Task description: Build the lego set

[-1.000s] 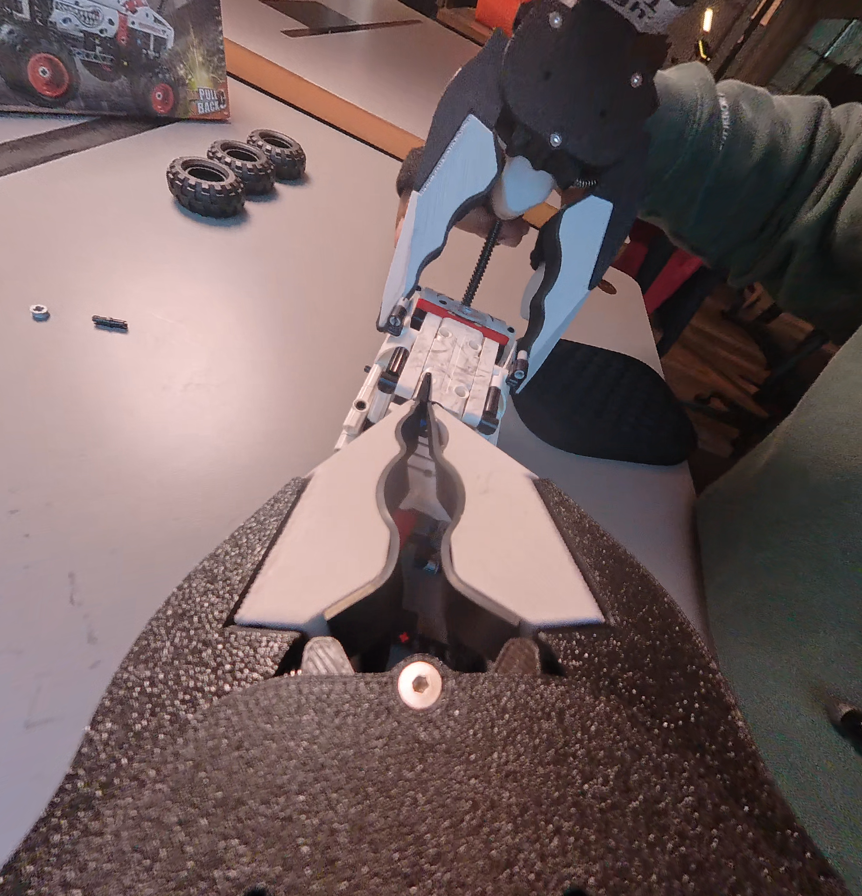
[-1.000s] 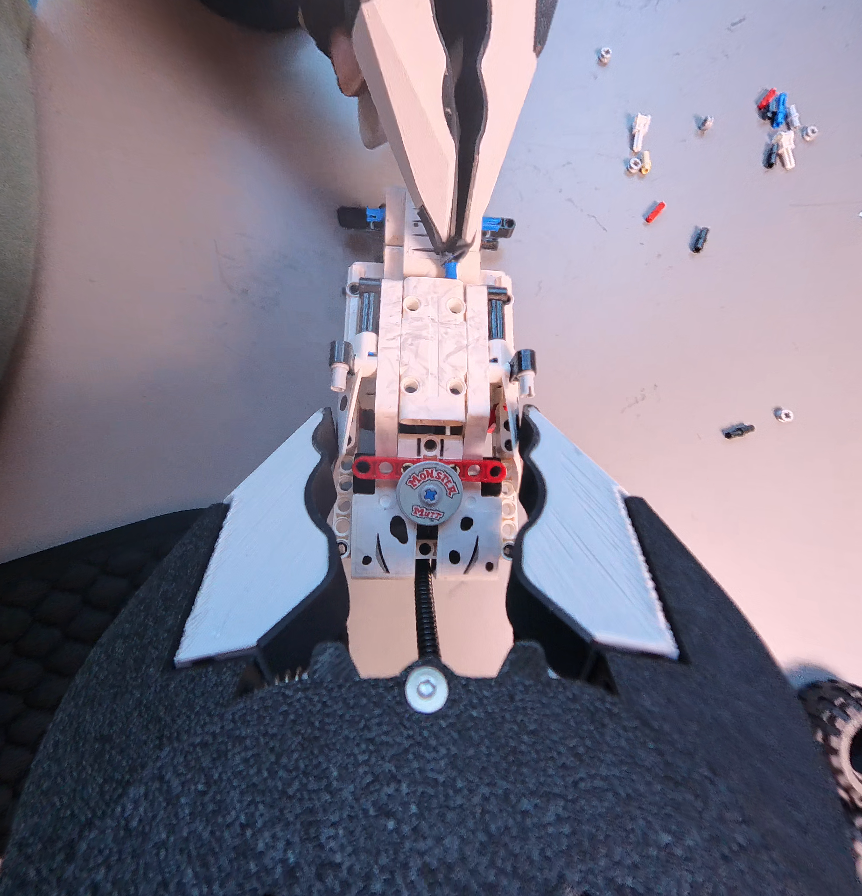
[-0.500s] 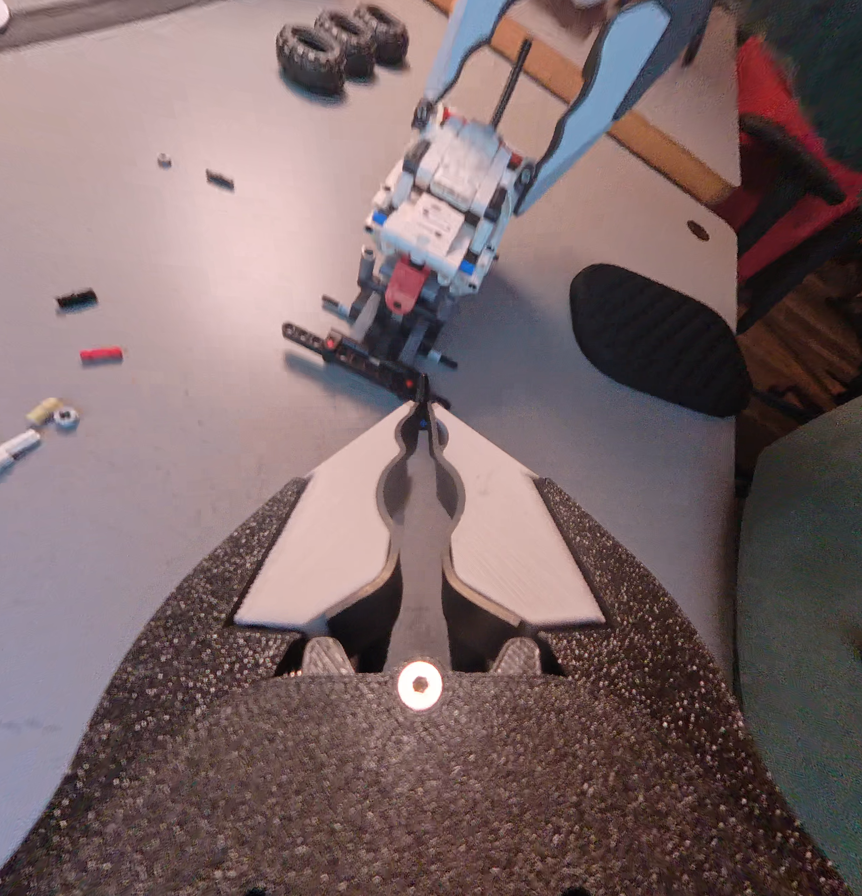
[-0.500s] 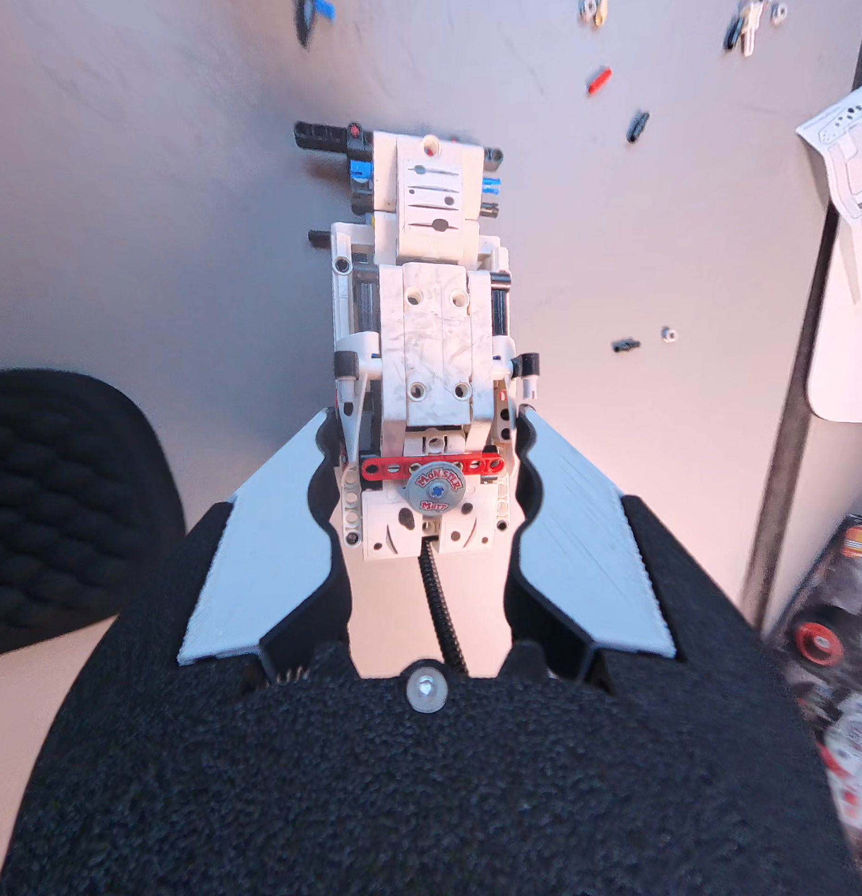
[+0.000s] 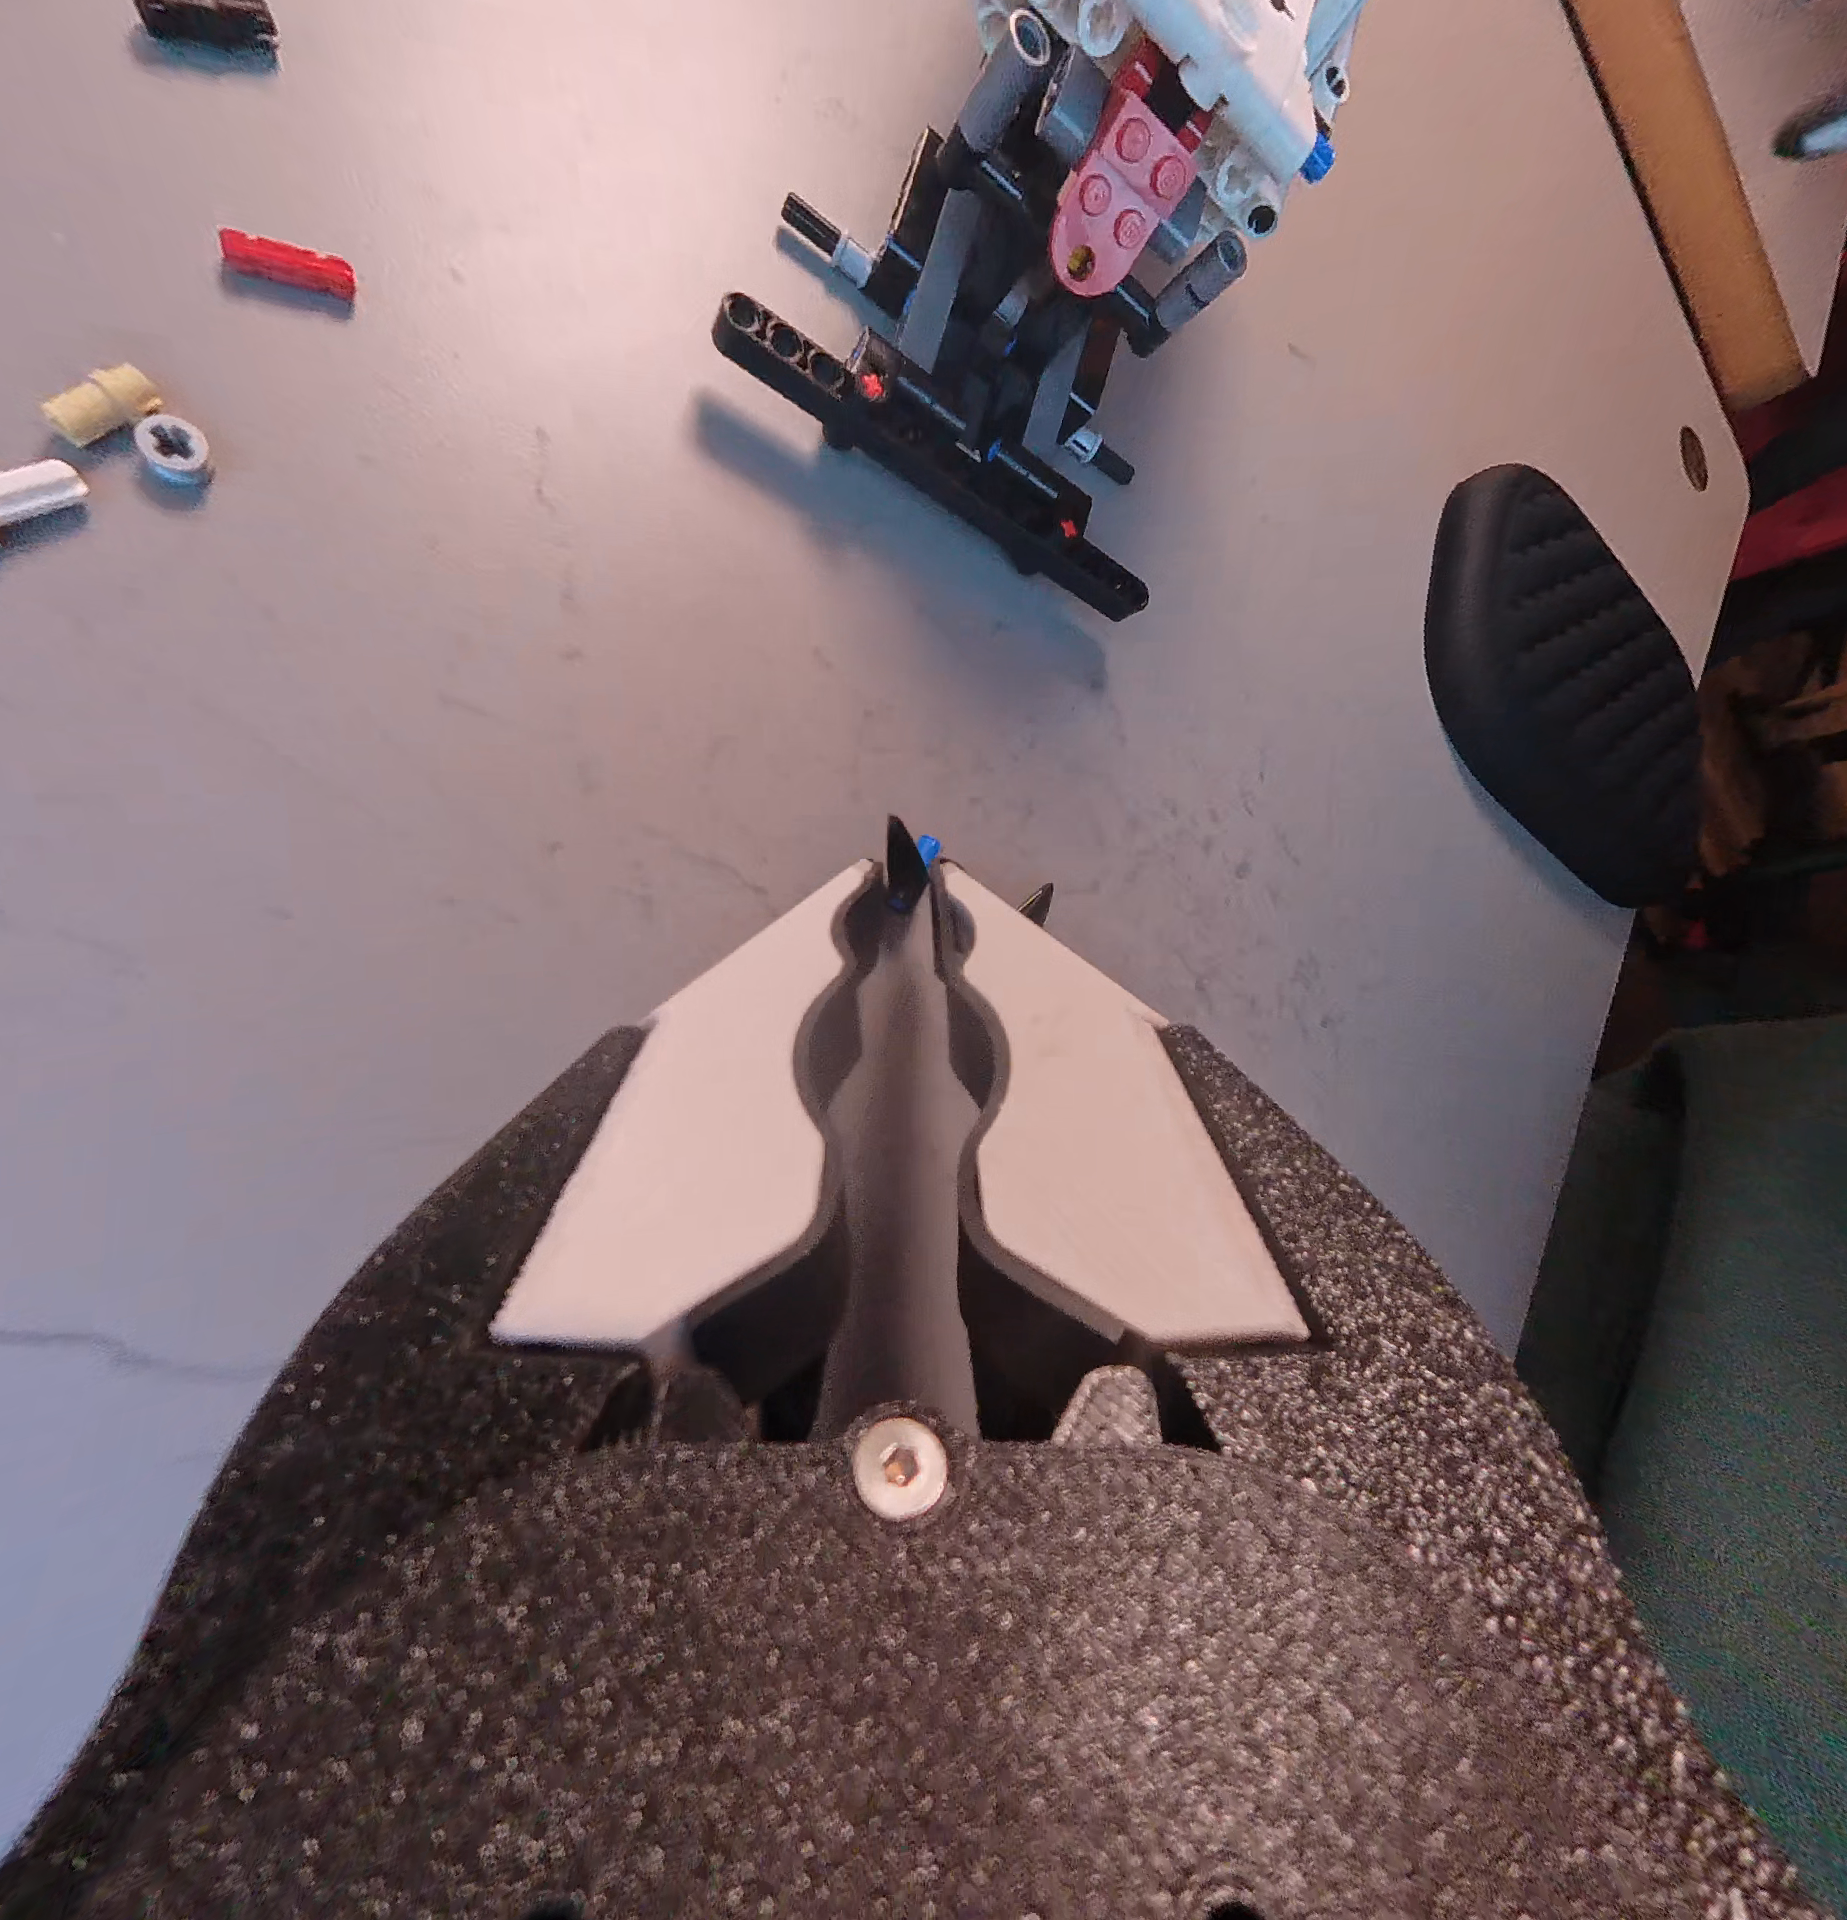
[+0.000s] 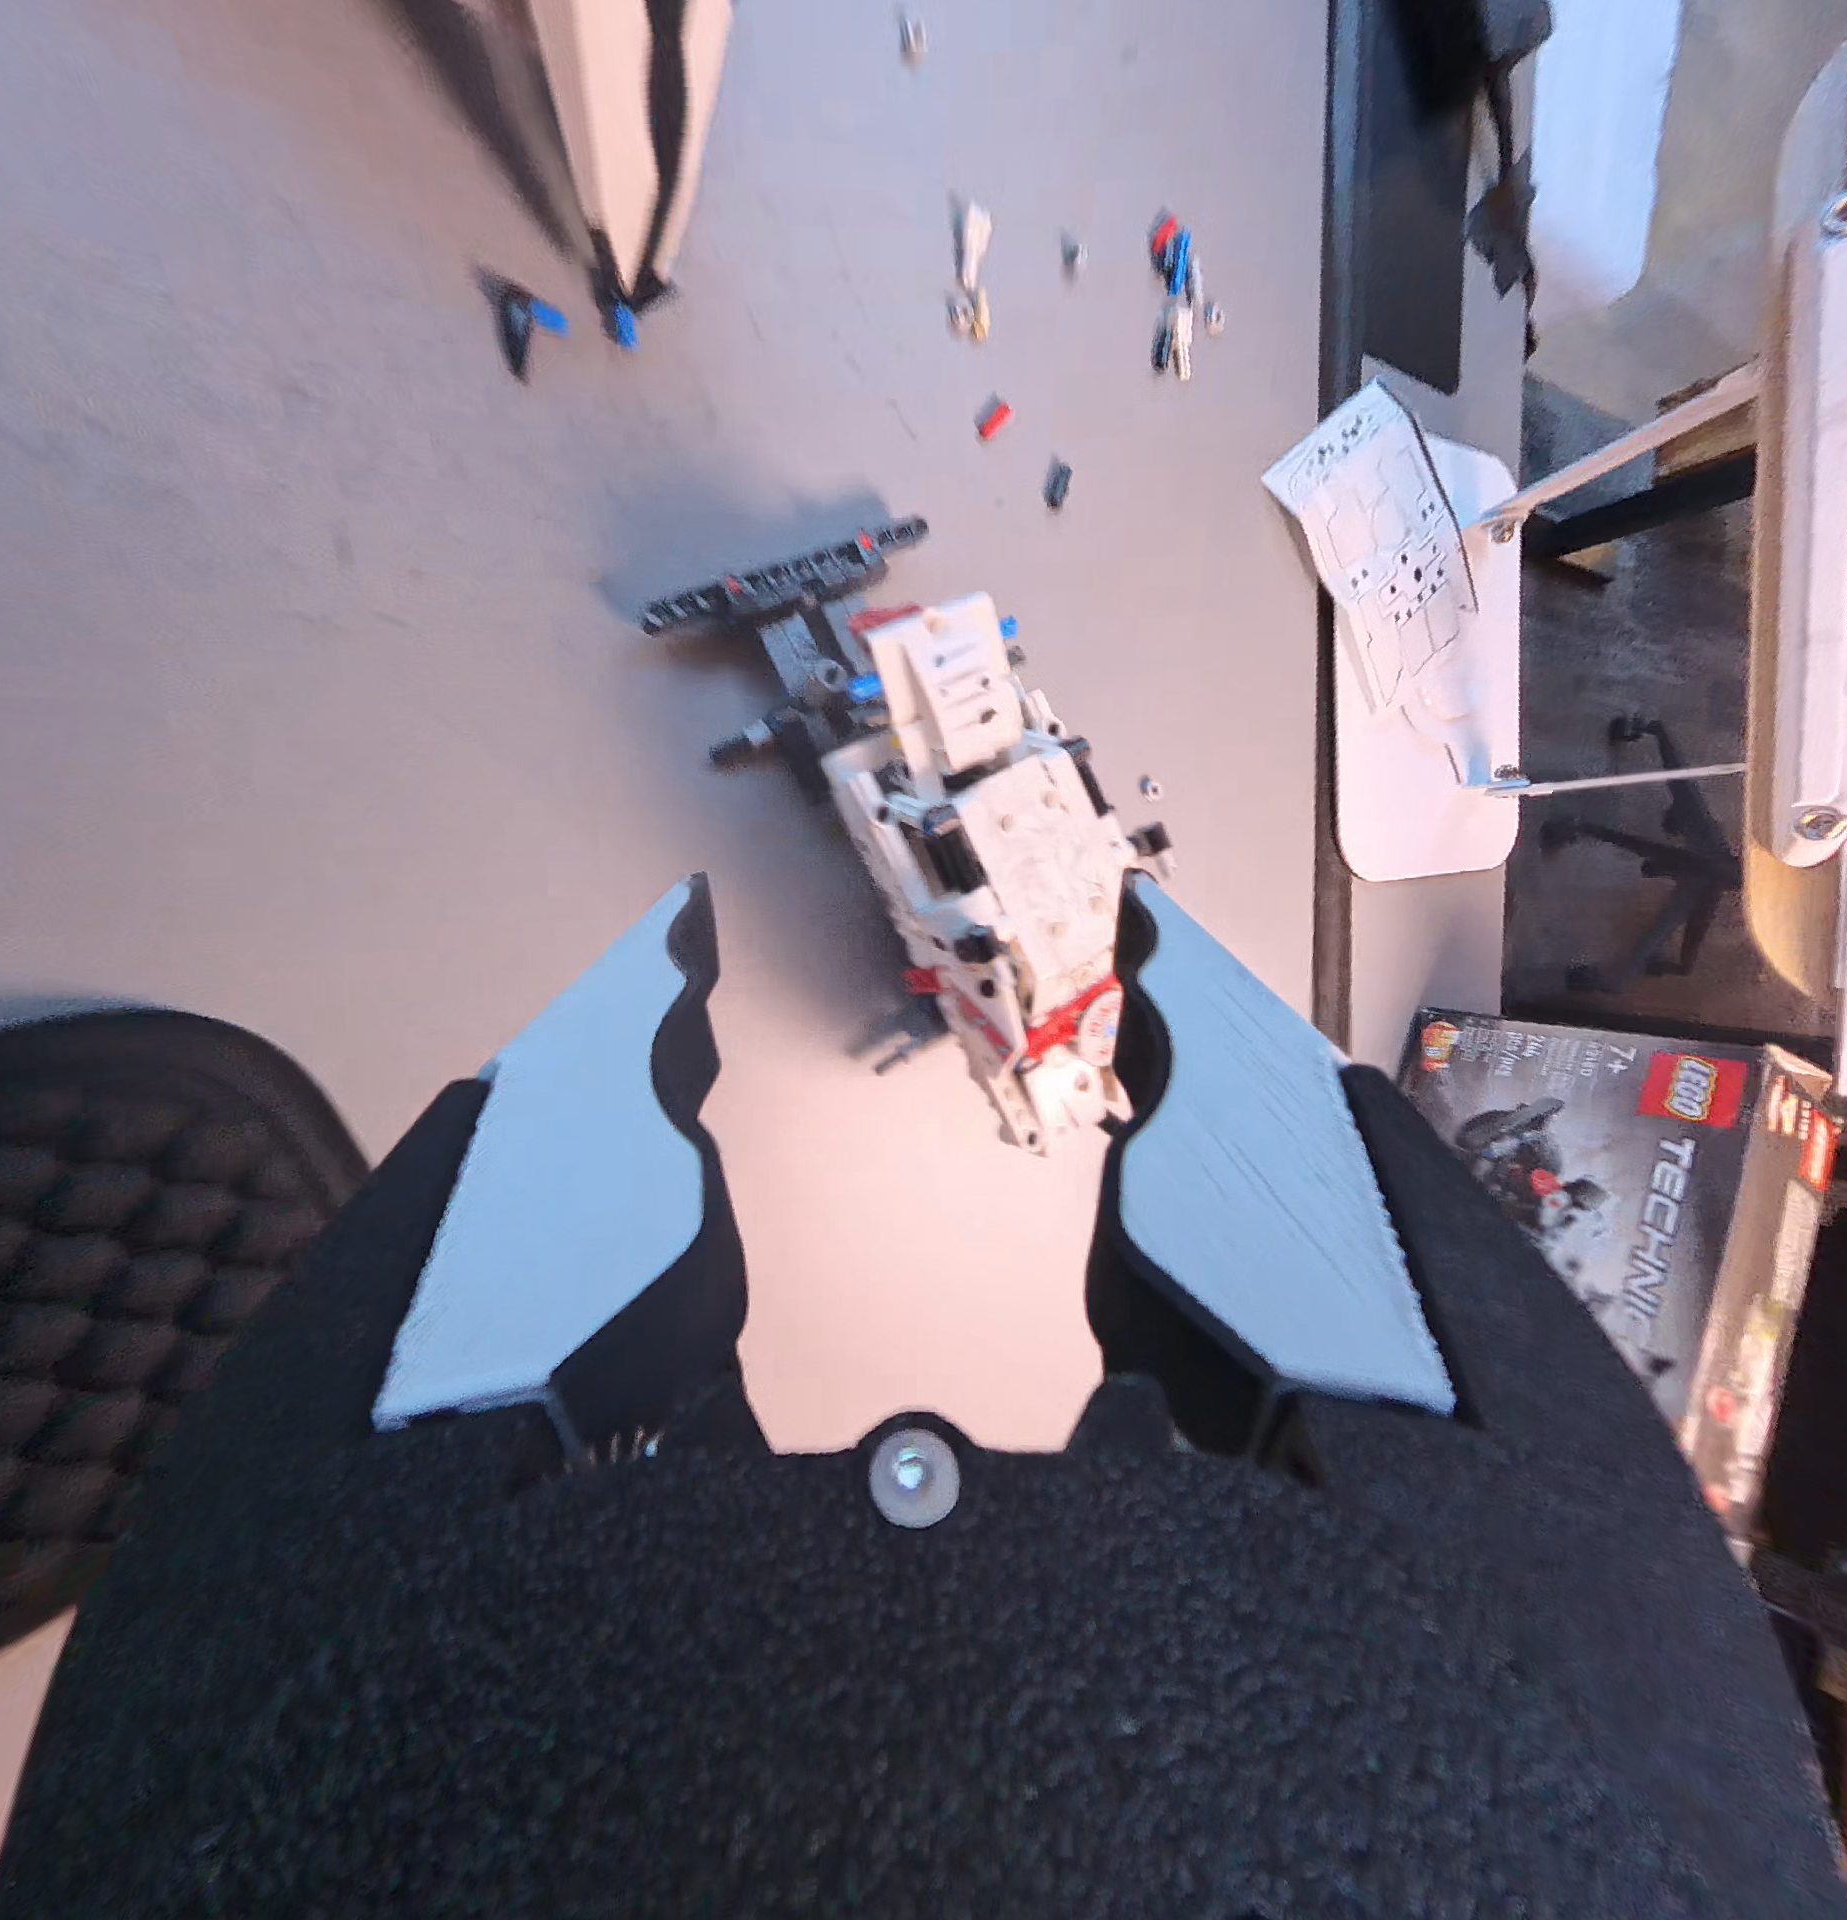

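Observation:
The white, black and red lego truck model [image 6: 986,831] lies at an angle on the grey table [image 6: 275,623], free of both grippers. Its black front beam [image 5: 929,447] and red plate [image 5: 1121,197] show at the top of the left wrist view. My right gripper [image 6: 914,888] is open and empty above the table; the model's rear end lies beside its right finger [image 6: 1251,1143]. My left gripper [image 5: 914,873] is shut on a small black and blue piece [image 5: 901,857] that sticks out of its tips, well short of the model. It also shows blurred in the right wrist view [image 6: 628,291].
Loose pieces lie on the table: a red one [image 5: 287,272], a tan one [image 5: 103,403], a grey ring [image 5: 174,449], and a cluster [image 6: 1173,301]. Another black and blue piece [image 6: 524,322] lies near the left gripper. The set's box [image 6: 1646,1174], a paper sheet [image 6: 1386,520] and a black chair [image 5: 1563,686] are at the table's edges. Spacing between my two grippers at the tips: around 20 cm.
My right gripper has opened wide and let go of the model, which now lies turned on the table. My left gripper has drawn back from the model, staying shut.

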